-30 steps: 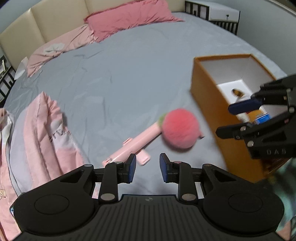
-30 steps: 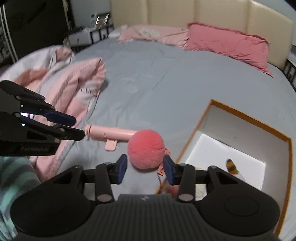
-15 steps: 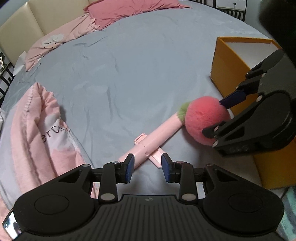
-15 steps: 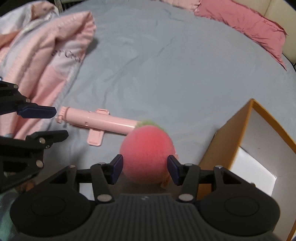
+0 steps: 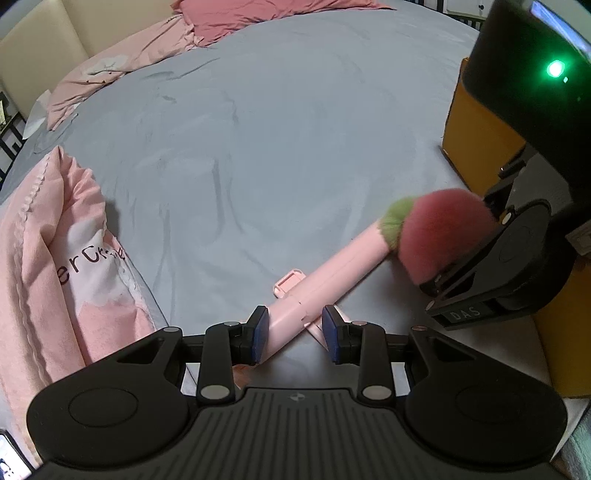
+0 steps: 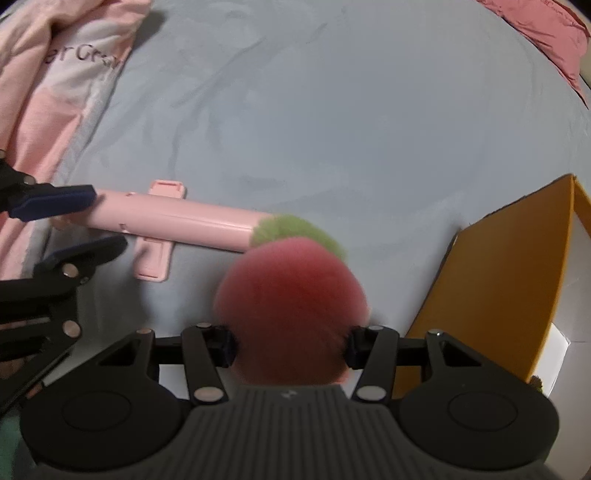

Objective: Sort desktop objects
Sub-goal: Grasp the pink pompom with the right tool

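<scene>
A pink stick [image 5: 332,273] with a small clip lies on the grey bedsheet; it also shows in the right wrist view [image 6: 173,221]. A fluffy pink ball with a green tuft [image 5: 439,232] sits at its far end, seen close in the right wrist view [image 6: 291,306]. My left gripper [image 5: 294,332] is open, its jaws on either side of the stick's near end. My right gripper [image 6: 290,349] is open with the ball between its jaws.
An orange box [image 6: 517,280] with a white inside stands right of the ball, also in the left wrist view [image 5: 480,140]. A pink quilt [image 5: 55,266] lies bunched at the left. Pink pillows [image 5: 221,22] lie at the bed's far side.
Both grippers have moved in. The left one now straddles the stick's near end. The right one has come down around the pink ball.
</scene>
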Motion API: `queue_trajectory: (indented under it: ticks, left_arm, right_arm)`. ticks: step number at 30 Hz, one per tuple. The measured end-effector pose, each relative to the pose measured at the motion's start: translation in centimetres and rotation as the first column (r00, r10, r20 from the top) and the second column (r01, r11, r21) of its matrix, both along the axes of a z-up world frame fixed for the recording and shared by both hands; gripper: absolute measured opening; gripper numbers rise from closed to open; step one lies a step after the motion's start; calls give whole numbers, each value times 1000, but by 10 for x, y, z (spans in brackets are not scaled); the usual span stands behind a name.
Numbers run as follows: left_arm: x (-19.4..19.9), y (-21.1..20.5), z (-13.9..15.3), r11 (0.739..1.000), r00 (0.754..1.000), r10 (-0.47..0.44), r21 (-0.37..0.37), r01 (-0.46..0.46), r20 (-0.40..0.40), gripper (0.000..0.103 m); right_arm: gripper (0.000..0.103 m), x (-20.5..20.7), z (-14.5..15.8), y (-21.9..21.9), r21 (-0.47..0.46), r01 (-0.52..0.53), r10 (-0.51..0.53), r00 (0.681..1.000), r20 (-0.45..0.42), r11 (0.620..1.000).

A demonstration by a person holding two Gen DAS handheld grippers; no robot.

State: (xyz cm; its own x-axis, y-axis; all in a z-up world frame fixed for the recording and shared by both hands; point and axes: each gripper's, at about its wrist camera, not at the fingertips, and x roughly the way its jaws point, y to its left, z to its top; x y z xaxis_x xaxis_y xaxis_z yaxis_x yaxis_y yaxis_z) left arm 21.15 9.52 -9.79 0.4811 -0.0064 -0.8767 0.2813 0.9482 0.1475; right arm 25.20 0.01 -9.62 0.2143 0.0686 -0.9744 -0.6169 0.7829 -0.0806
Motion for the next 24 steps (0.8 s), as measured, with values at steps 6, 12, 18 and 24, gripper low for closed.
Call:
queue_trajectory:
  ticks: [6,12,18,24]
  left_arm:
    - [1,8,0,999,1000,28,-26,-27,11,37]
    - [-1,11,0,999,1000,24,-47,-23,19,37]
    - [-1,13,-1,998,1000,6,-56,-5,14,52]
    - [-3,7,-1,999,1000,-19,-31,19,15,52]
  right_arm:
    - [49,2,-6,-6,1,25,-25,1000,-8,1000]
    - [43,1,-4,-11,22,46,-46,999,-11,999]
    - [41,-13,9,-20,89,26,-26,1000,-1,996]
    - [41,-27,34,-34,195,9,-9,1000,0,981]
